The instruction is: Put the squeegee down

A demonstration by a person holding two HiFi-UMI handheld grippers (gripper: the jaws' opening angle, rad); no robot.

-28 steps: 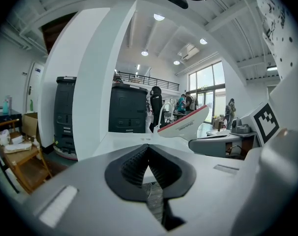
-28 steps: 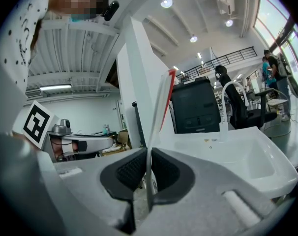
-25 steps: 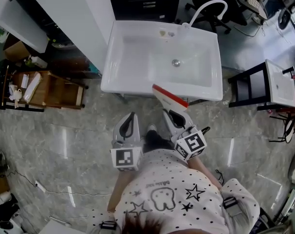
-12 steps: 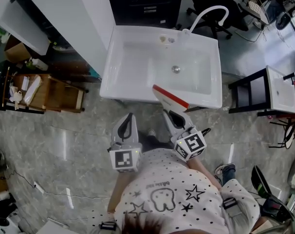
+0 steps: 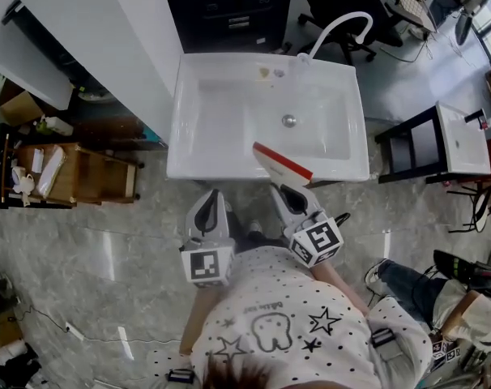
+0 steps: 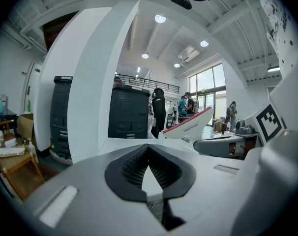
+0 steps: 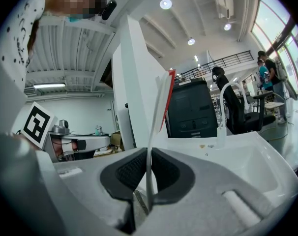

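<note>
1. Below our head camera stands one white sink (image 5: 213,167) on the stone floor (image 5: 108,241). It has one curved faucet (image 7: 221,127) at its back edge and one drain (image 5: 288,121) in the basin.
2. We hold two grippers, side by side just short of the sink's front rim: the left gripper (image 5: 214,193) (image 6: 148,146) and the right gripper (image 5: 280,187) (image 7: 149,151). Each carries one marker cube (image 5: 208,264), so we count two cubes.
3. We count one squeegee (image 5: 282,164) (image 7: 161,102) (image 6: 191,127), white with a red edge. The right gripper pinches its thin lower end between both pads. Its blade juts forward over the front rim, raised above the basin.
4. The left gripper's jaws are pressed together at the tips, and nothing sits between them.
</note>
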